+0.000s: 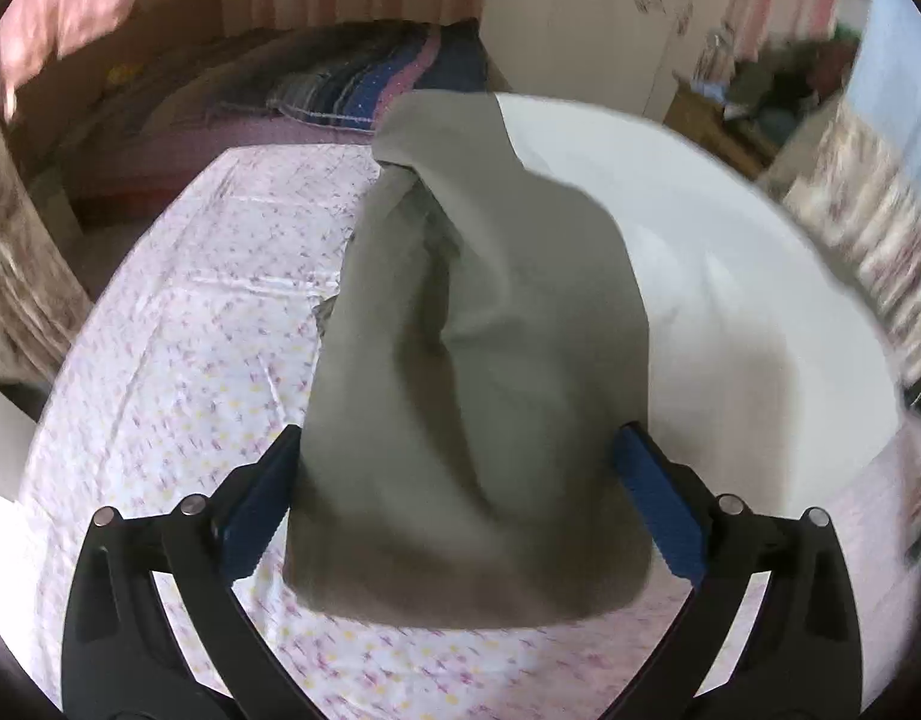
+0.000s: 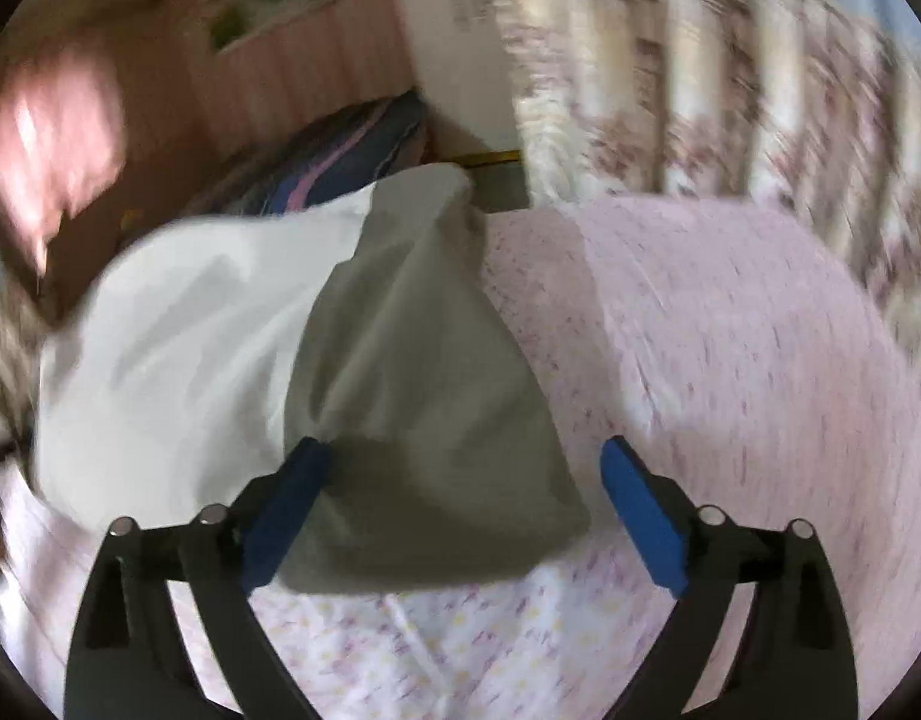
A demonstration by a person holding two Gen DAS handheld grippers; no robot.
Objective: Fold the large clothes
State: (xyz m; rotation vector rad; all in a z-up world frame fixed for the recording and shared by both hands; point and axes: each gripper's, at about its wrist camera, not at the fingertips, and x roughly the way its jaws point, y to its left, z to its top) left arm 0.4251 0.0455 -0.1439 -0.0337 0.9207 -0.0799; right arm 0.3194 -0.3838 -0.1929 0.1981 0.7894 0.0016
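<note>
Left gripper (image 1: 460,504) first: its jaws are spread wide, blue pads (image 1: 661,516) well apart, and a grey-green fold of the garment (image 1: 478,360) stands up in a tall hump right between them. The cloth's left edge runs along the left pad; whether it actually touches is hard to tell through the blur, but nothing is being pinched. The hump's lower end hangs over the flowered bedsheet (image 1: 160,360), and a broad pale panel of the same garment spreads off to the right.

Over to the right gripper (image 2: 463,510): jaws spread here too. The grey-green fold (image 2: 424,420) sits in the gap but crowds the left pad (image 2: 286,516), its gathered corner right at that pad's tip, while the right pad stands clear of it with bare sheet showing between. The pale panel lies out to the left in this view.

The left wrist view alone gives a desk corner with clutter (image 1: 760,96) by a white wall. The right wrist view alone shows a long blurred flowered curtain (image 2: 700,90). Both catch the striped dark bedding (image 1: 364,84) at the far end of the bed.
</note>
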